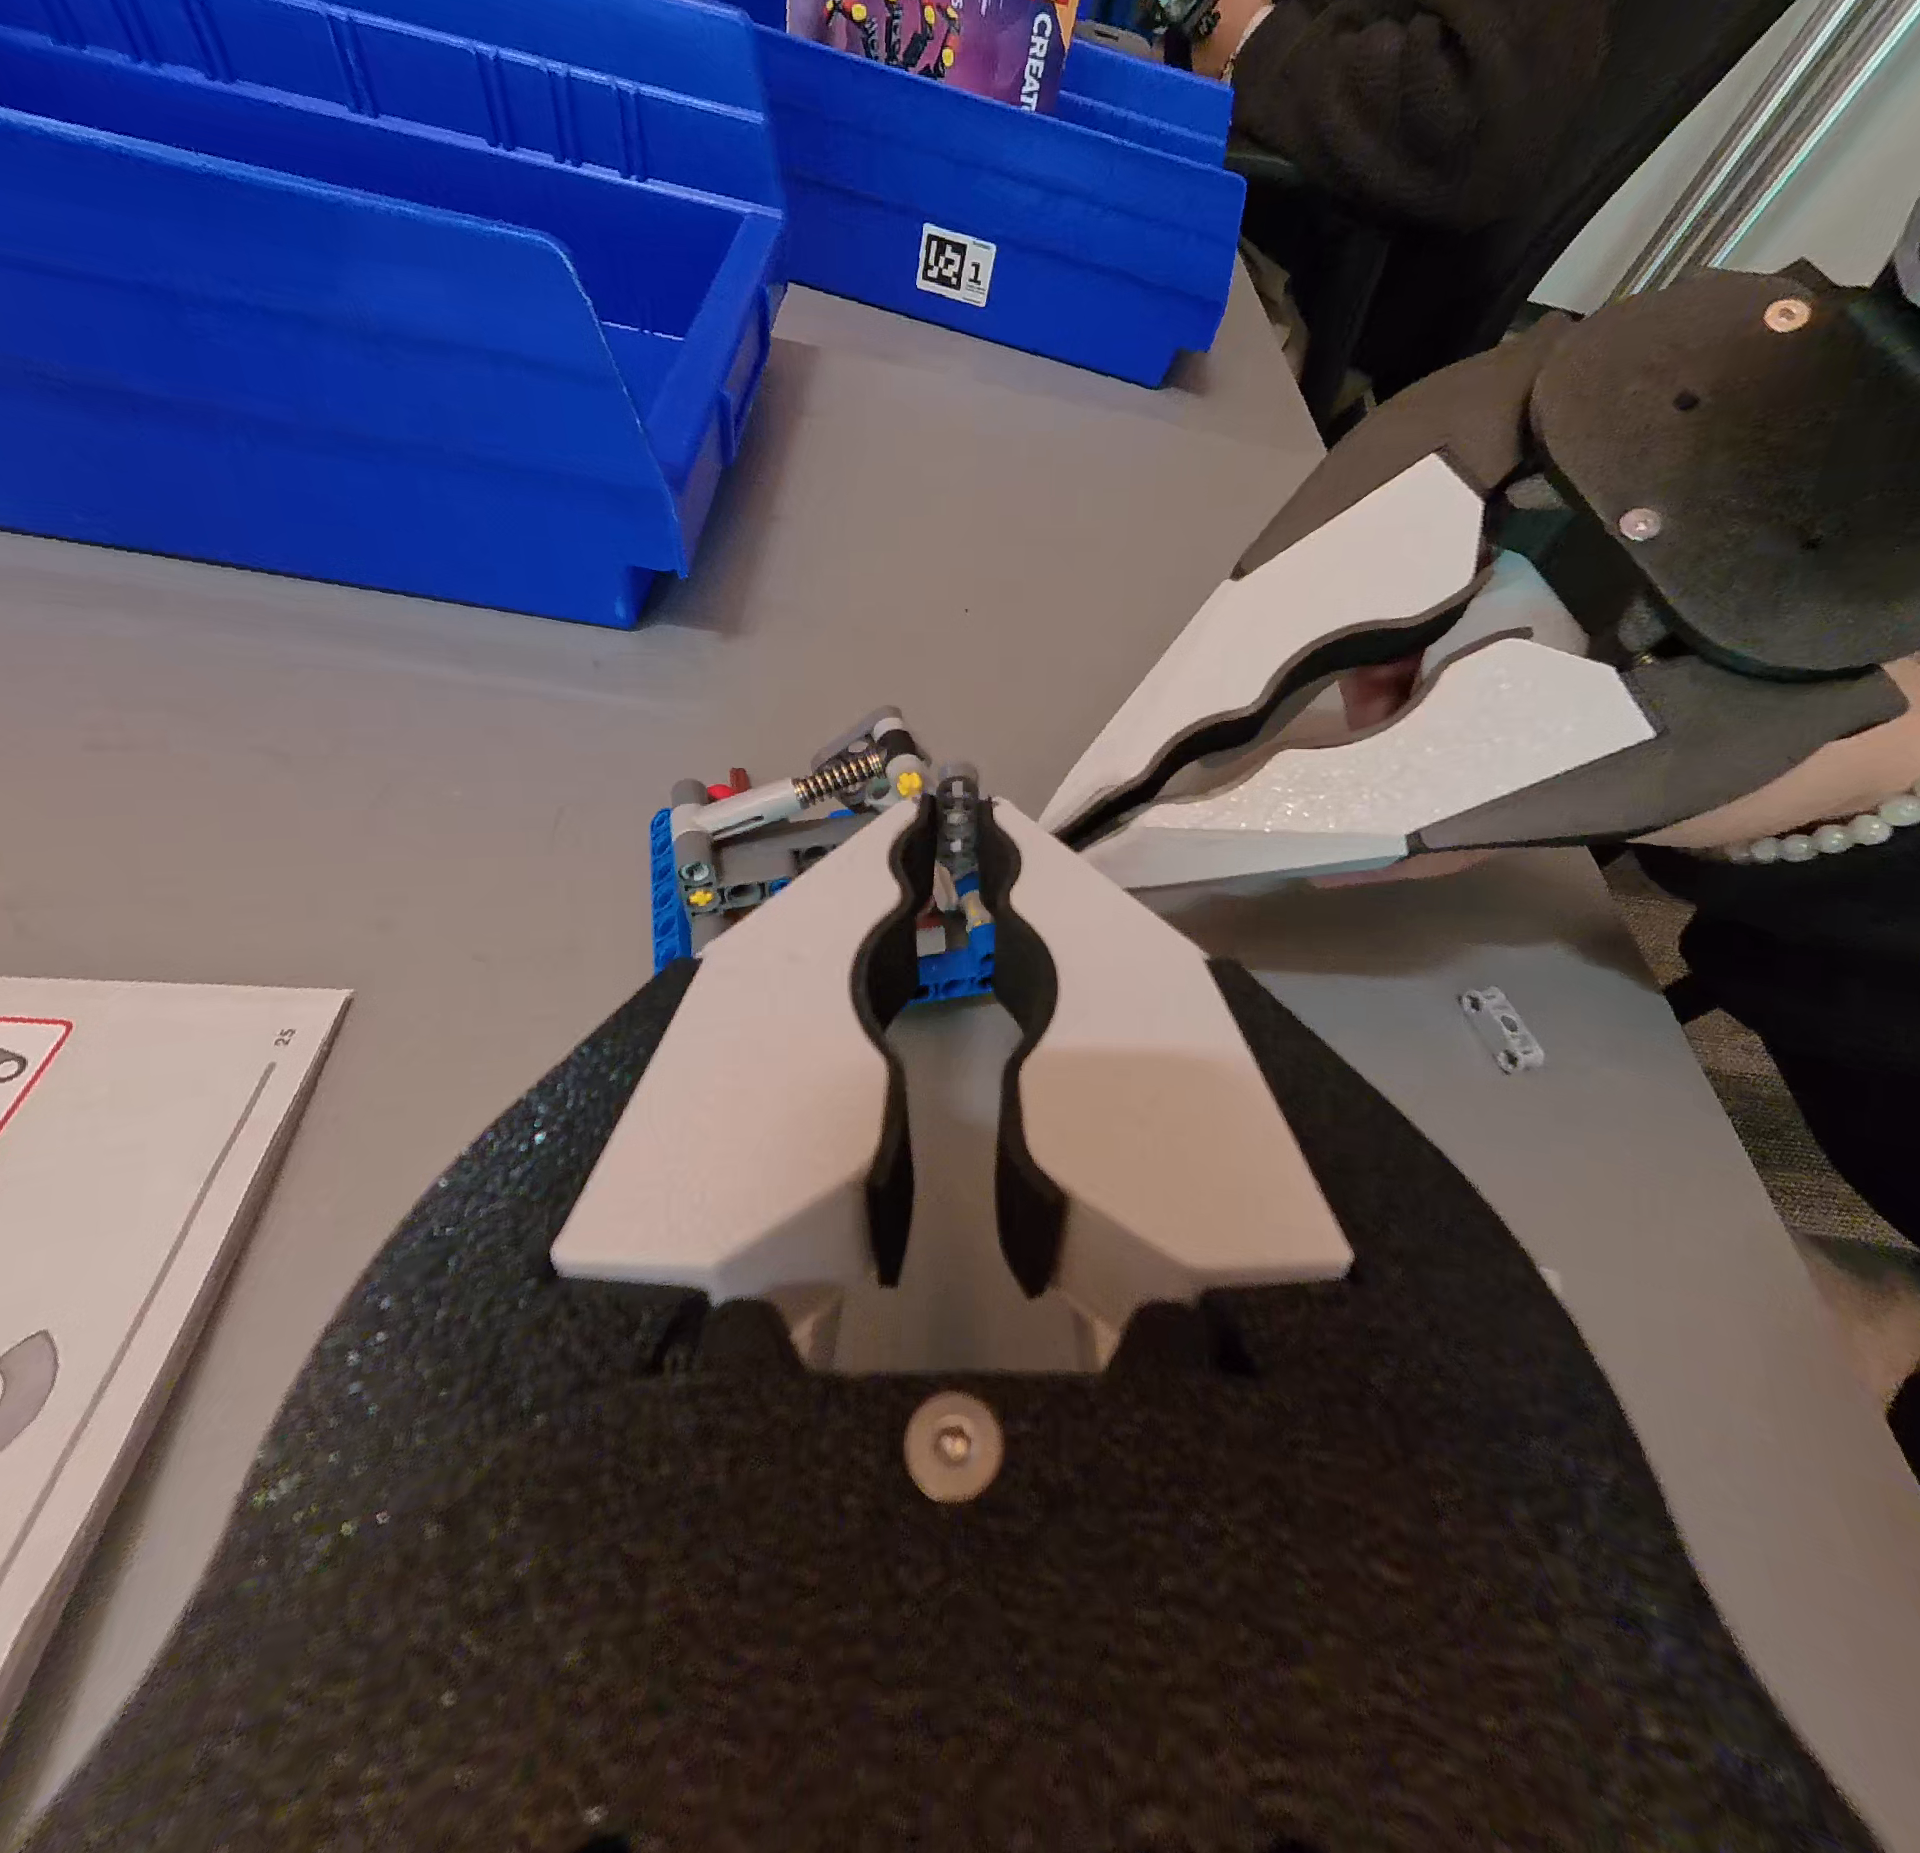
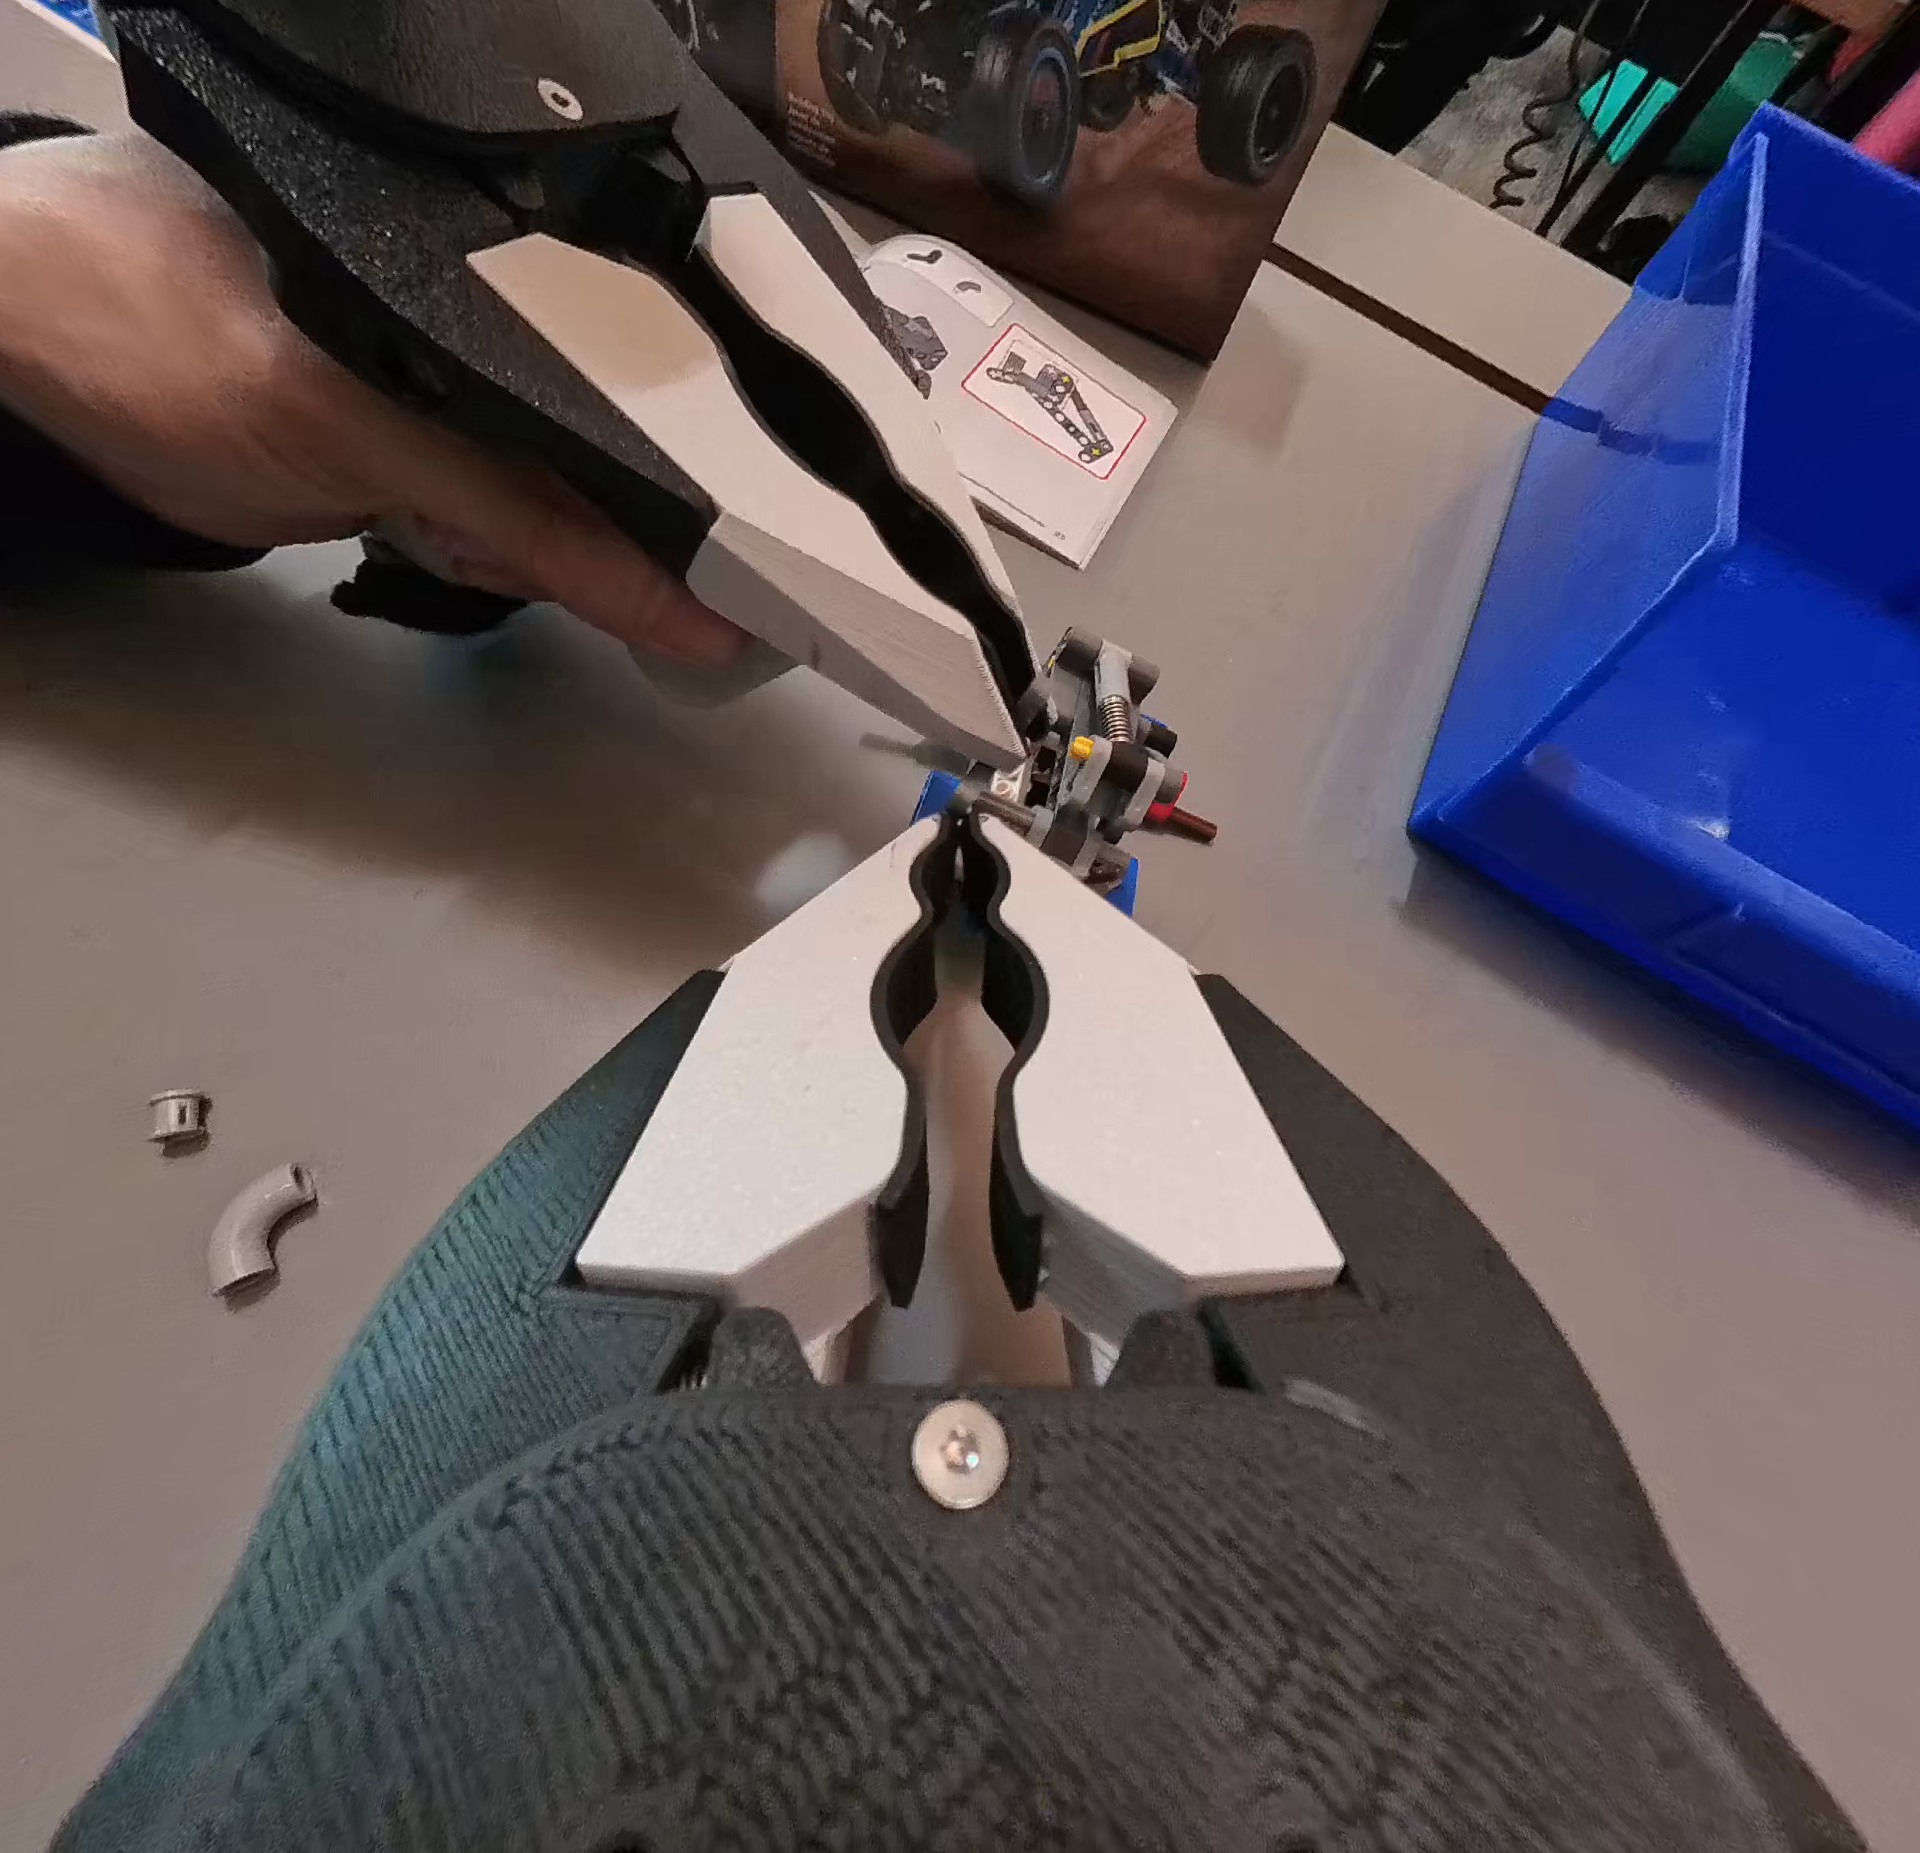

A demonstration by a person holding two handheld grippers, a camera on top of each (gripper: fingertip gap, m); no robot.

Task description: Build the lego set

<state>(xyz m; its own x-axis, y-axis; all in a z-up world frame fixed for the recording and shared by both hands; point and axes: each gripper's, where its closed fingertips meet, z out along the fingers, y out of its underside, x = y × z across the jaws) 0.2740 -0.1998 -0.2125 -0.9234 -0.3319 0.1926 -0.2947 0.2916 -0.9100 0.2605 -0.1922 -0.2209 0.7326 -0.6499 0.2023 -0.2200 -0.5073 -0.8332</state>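
A small brick model (image 1: pixel 748 847) with a blue base, grey beams and a spring shock stands on the grey table (image 1: pixel 987 556). My left gripper (image 1: pixel 956 804) is shut on a grey connector piece (image 1: pixel 957 801) that sticks up from the model's near side. In the right wrist view the left gripper (image 2: pixel 1029 728) comes in from the upper left onto the model (image 2: pixel 1117 764). My right gripper (image 2: pixel 961 829) is shut, with its tips together at the model's near edge beside a dark axle (image 2: pixel 1023 818). I see nothing between its pads. It also shows in the left wrist view (image 1: pixel 1051 829), close beside the left fingertips.
Blue bins (image 1: pixel 364 349) (image 1: pixel 997 193) stand at the back, one holding a brick-set box (image 1: pixel 935 16). Another blue bin (image 2: pixel 1714 660) is on the right. An instruction booklet (image 1: pixel 135 1180) (image 2: pixel 1039 421), a large box (image 2: pixel 1039 89) and loose grey pieces (image 1: pixel 1501 1029) (image 2: pixel 179 1115) (image 2: pixel 260 1227) lie around. The grippers are tip to tip, or close to it.
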